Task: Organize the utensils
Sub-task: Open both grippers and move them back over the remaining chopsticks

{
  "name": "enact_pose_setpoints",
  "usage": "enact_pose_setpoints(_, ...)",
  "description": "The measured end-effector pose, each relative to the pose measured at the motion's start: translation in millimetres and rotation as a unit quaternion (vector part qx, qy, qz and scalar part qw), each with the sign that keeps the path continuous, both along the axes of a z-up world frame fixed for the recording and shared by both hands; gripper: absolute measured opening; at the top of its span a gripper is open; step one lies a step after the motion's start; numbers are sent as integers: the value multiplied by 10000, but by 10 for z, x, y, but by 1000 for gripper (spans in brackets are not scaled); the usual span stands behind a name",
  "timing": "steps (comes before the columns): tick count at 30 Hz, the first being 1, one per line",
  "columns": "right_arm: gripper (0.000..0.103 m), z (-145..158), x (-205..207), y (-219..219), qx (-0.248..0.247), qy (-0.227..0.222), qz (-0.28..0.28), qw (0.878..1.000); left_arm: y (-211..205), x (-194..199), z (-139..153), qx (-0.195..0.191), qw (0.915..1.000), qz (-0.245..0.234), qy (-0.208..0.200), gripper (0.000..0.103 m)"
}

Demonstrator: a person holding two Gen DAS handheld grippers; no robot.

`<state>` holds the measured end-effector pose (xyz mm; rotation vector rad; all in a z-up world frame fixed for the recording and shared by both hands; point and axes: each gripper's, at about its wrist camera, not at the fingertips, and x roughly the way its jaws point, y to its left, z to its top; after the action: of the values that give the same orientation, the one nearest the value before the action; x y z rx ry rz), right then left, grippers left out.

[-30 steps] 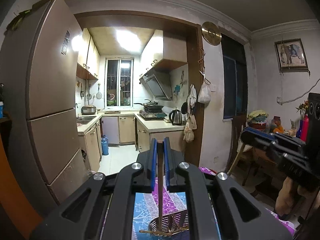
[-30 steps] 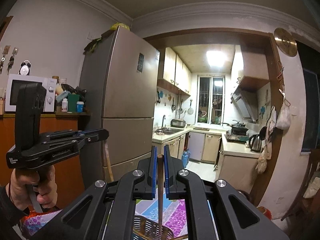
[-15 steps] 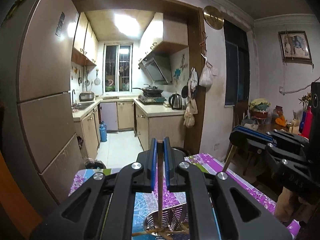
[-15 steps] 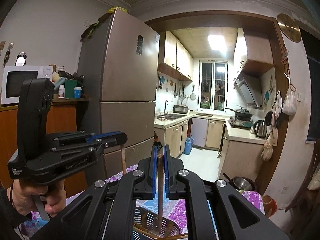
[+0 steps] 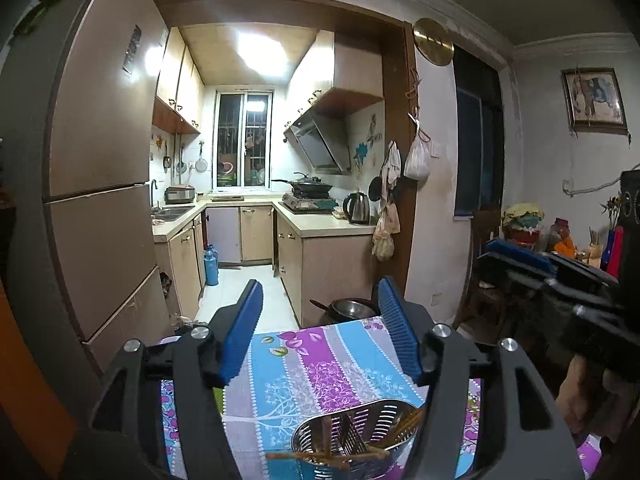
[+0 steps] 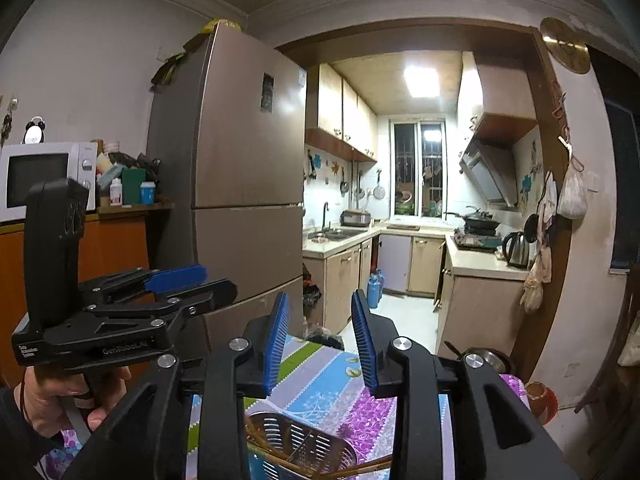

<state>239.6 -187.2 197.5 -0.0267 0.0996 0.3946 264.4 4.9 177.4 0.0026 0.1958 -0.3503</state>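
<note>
A perforated steel utensil holder (image 5: pixel 356 436) stands on the patterned tablecloth (image 5: pixel 320 364) below both grippers. Several wooden chopsticks (image 5: pixel 328 456) lie in it and across its rim; they also show in the right wrist view (image 6: pixel 360 468) in the holder (image 6: pixel 300 440). My left gripper (image 5: pixel 320 300) is open and empty above the holder. My right gripper (image 6: pixel 320 312) is open and empty above it too. The left gripper also shows in the right wrist view (image 6: pixel 188 280), and the right one in the left wrist view (image 5: pixel 520 252).
A tall fridge (image 6: pixel 240 200) stands at the left. A kitchen with counters (image 5: pixel 320 224) opens behind the table. A metal pot (image 5: pixel 352 308) sits on the floor past the table's far edge. A microwave (image 6: pixel 44 176) sits on an orange cabinet.
Both grippers have opened and let go of the chopsticks they held upright. The chopsticks now lie in the holder. Both cameras have tilted down a little.
</note>
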Motion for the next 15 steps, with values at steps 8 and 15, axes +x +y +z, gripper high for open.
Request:
enact_pose_setpoints(8, 34, -476, -1391, -150, 345, -151, 102, 9992, 353, -1084, -103, 268, 9981, 104, -551, 70)
enact_pose_setpoints(15, 26, -2016, -2365, 259, 106, 1090, 137, 9939, 655, -2007, -986, 612, 9976, 184, -256, 73)
